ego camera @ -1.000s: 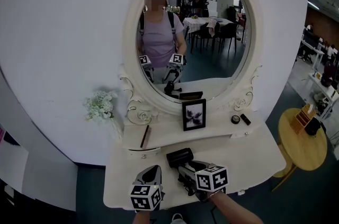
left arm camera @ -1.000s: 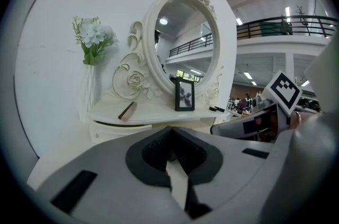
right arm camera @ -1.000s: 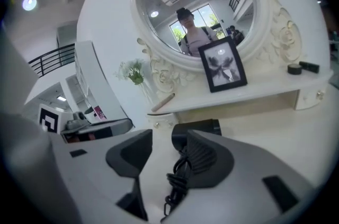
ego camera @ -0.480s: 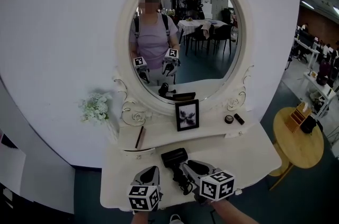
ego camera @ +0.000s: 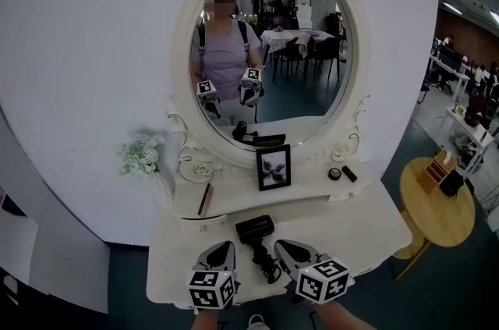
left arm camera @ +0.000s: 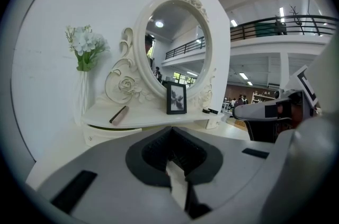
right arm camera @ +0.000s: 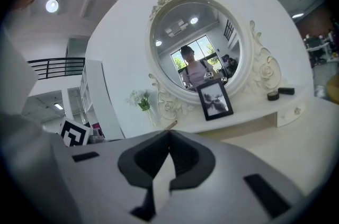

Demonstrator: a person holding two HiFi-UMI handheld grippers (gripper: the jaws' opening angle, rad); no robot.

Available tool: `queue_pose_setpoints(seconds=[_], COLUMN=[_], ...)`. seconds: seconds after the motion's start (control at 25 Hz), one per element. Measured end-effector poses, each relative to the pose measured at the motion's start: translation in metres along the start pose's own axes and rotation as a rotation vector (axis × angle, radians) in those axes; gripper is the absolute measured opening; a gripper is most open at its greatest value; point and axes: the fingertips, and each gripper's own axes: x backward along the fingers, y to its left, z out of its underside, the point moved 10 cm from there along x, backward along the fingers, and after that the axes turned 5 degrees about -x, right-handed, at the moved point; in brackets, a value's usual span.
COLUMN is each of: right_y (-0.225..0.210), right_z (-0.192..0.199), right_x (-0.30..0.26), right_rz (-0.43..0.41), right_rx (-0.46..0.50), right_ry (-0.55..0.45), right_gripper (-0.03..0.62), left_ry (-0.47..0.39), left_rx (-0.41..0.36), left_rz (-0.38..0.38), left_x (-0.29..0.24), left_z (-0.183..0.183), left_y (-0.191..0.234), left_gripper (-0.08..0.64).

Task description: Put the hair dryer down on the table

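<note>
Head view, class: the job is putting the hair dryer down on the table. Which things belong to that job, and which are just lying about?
Job: black hair dryer, lying on the white dressing table; shut right gripper beside it.
Lying about: black-framed picture; white flowers; brown stick; small round black pot; oval mirror.

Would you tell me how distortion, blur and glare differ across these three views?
Head view: sharp, evenly lit, wall edge bowed, a mosaic patch in the mirror. Left gripper view: fisheye with black corners, bright ceiling lights. Right gripper view: same fisheye, a lamp glaring top left.
</note>
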Motion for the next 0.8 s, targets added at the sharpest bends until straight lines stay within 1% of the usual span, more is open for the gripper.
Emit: queue_pose_setpoints(seconds=[0.32,0.56,0.8], right_y=[0.006,0.007,0.008], right_z=[0.001,0.004,0.005], right_x=[0.016,0.027,0.031], right_rz=[-0.045,-0.042,-0.024], right_rx=[0.005,0.02,0.068], right_ry=[-0.071,-0.091,-0.098], right_gripper=[0.003,0.003,0.003], left_ry=[-0.016,-0.031,-0.033], left_rx=[-0.001,-0.005,-0.012], left_rz=[-0.002,0.0,0.01], left_x=[0.007,0.01,0.009], left_z=[-0.002,-0.005,-0.007], left_y=[-0.005,-0.01,-0.015], left_gripper=[0.0,0.0,0.0])
